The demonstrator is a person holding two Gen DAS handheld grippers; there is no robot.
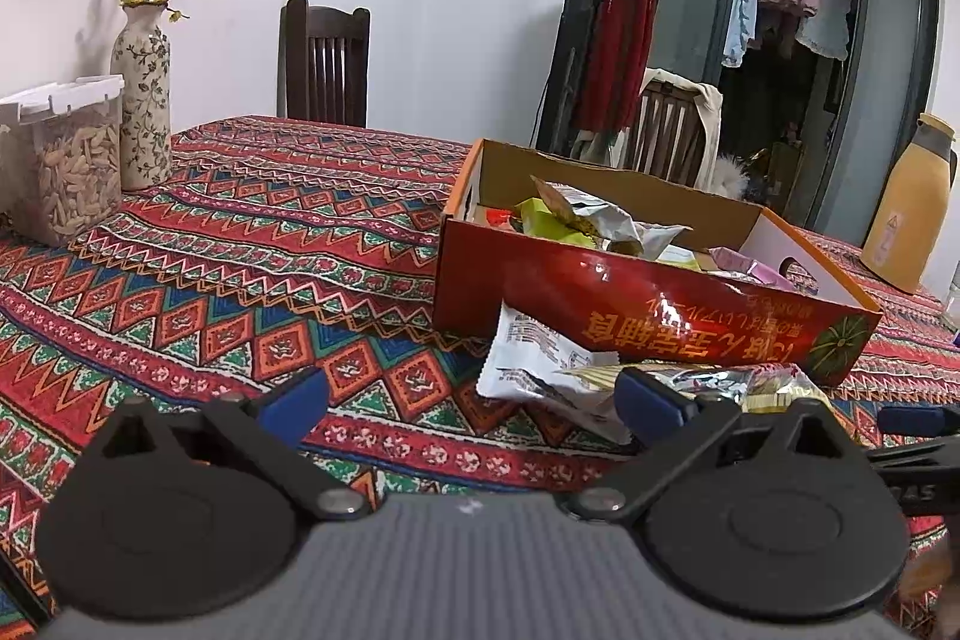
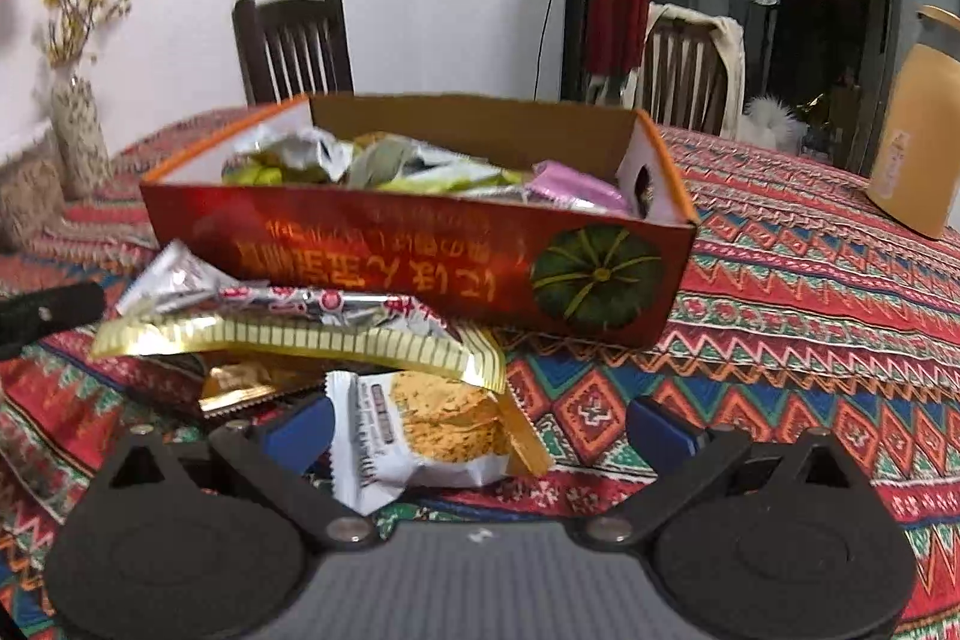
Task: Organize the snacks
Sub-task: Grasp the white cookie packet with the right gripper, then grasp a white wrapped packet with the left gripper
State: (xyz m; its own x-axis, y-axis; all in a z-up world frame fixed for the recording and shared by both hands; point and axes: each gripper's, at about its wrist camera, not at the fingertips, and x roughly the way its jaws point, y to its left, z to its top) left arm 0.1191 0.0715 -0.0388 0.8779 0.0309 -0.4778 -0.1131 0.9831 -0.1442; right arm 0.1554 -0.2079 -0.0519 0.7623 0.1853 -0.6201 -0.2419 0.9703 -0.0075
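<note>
Snacks: the white cracker packet (image 2: 420, 436) lies at eleven o'clock between your right gripper's (image 2: 480, 430) spread fingers, nearer than your left gripper (image 1: 471, 400), also spread and empty.

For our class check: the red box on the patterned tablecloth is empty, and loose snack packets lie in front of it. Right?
Not quite. The red box is not empty; the right wrist view shows snack wrappers inside. Loose packets do lie in front of it.

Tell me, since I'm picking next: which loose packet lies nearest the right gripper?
The white cracker packet, lying between the open right gripper fingers; the gold and silver packets lie farther.
</note>
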